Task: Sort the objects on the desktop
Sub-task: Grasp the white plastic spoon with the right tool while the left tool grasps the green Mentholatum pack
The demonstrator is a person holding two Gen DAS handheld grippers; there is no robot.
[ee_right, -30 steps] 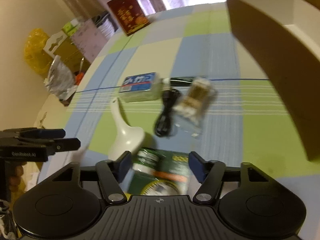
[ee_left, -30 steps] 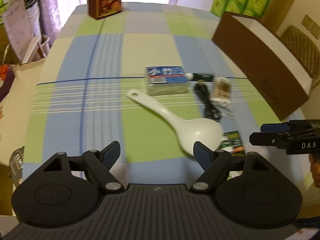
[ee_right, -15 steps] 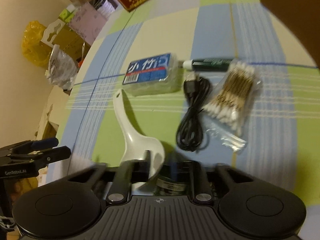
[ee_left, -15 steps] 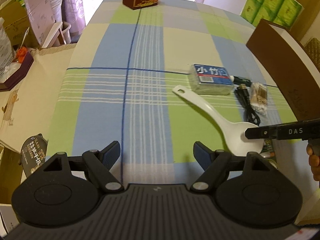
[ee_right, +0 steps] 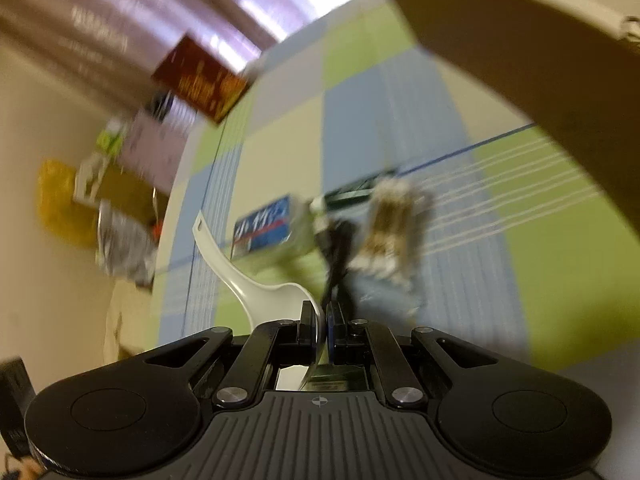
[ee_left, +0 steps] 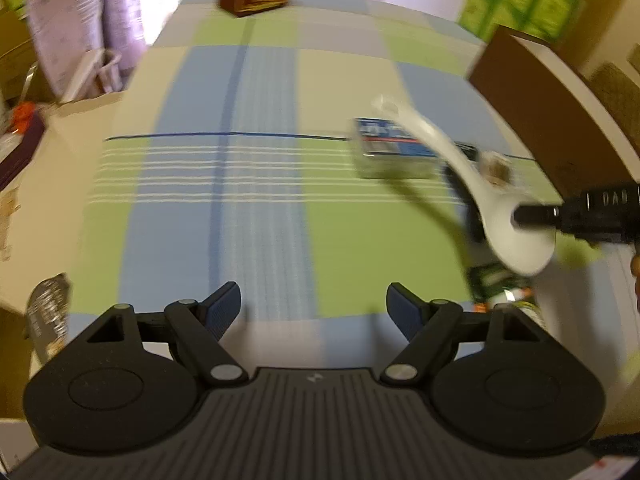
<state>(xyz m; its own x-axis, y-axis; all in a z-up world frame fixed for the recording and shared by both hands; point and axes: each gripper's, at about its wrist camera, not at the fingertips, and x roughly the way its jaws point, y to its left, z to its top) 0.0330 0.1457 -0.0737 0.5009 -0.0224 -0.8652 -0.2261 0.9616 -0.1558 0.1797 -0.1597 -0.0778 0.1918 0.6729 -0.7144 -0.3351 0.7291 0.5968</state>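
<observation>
Desktop objects lie ahead of our tools on the checked desk (ee_left: pixel 260 208), beside the big brown box (ee_right: pixel 520 40). The white rice spoon (ee_right: pixel 256 292), flat on the cloth a moment ago, is now lifted clear, its bowl clamped in our right tool (ee_right: pixel 320 328) and its handle slanting up and away; we judge the first pick made. Our left tool (ee_left: pixel 314 306) hovers low over bare cloth, fingers apart, holding nothing. The tissue pack (ee_right: pixel 264 224), cable (ee_right: pixel 340 248) and cotton swabs (ee_right: pixel 392 232) remain beyond the spoon.
</observation>
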